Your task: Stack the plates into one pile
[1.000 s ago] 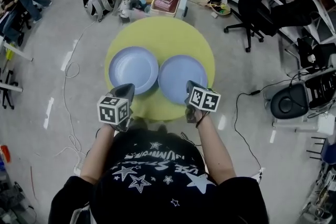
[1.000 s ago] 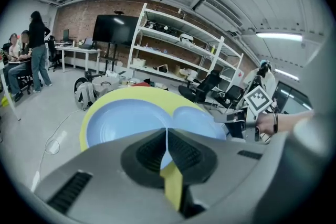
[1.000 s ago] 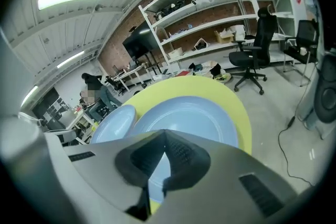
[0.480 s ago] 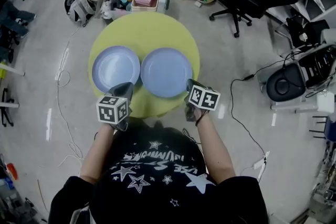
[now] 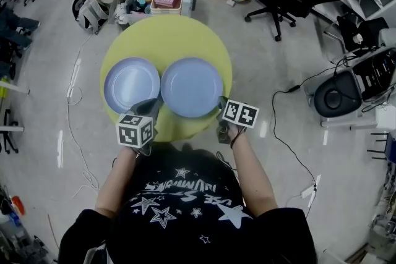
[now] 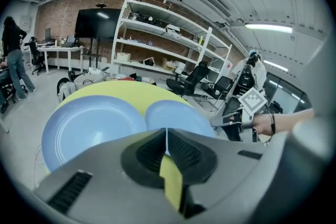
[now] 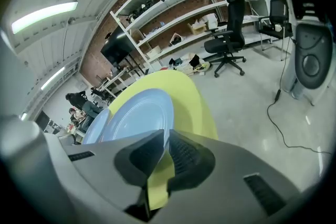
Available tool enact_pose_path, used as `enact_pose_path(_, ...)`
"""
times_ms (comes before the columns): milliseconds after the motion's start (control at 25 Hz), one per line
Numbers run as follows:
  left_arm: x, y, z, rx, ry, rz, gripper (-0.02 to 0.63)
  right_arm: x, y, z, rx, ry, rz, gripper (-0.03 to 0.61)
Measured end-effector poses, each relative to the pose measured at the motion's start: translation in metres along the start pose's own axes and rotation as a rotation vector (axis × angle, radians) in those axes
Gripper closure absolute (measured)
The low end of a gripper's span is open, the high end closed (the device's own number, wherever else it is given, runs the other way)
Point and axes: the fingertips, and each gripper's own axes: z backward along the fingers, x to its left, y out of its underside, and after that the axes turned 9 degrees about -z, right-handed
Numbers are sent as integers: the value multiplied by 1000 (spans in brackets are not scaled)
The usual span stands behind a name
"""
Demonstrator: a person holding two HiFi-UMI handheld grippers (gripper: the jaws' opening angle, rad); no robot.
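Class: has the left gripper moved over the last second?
Yes. Against the yellow table, the left gripper has shifted rightward, from the near-left rim of the left plate to its near-right rim.

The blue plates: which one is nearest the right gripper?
The blue plate on the table's right side, just ahead of the right gripper. The other plate lies further left, by the left gripper.
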Motion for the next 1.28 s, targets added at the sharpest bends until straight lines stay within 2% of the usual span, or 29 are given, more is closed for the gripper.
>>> enact_pose_path(80,1,3,1,5,-8,3,591,1,1,-4,12,-14,-22,540)
enact_pose_path(160,3,4,2,10,-18,5,591,1,2,-9,30,-26,-33,469)
enact_pose_path(200,3,5,2,12,-23,6,591,1,2,-10,36,-28,-35,465)
enact_pose_path(640,9,15,17,26,-87,25,591,-5,7,-33,101,-43,-101,468)
enact_pose_path(720,10,15,21,28,-100,29,591,-8,6,-33,101,-21,-112,510)
enact_pose_path(1080,12,21,33,29,-139,51,591,-8,-3,-25,43,-11,-160,537)
enact_pose_path(1280,14,20,34,17,-130,52,591,-5,-15,-15,-9,4,-121,545)
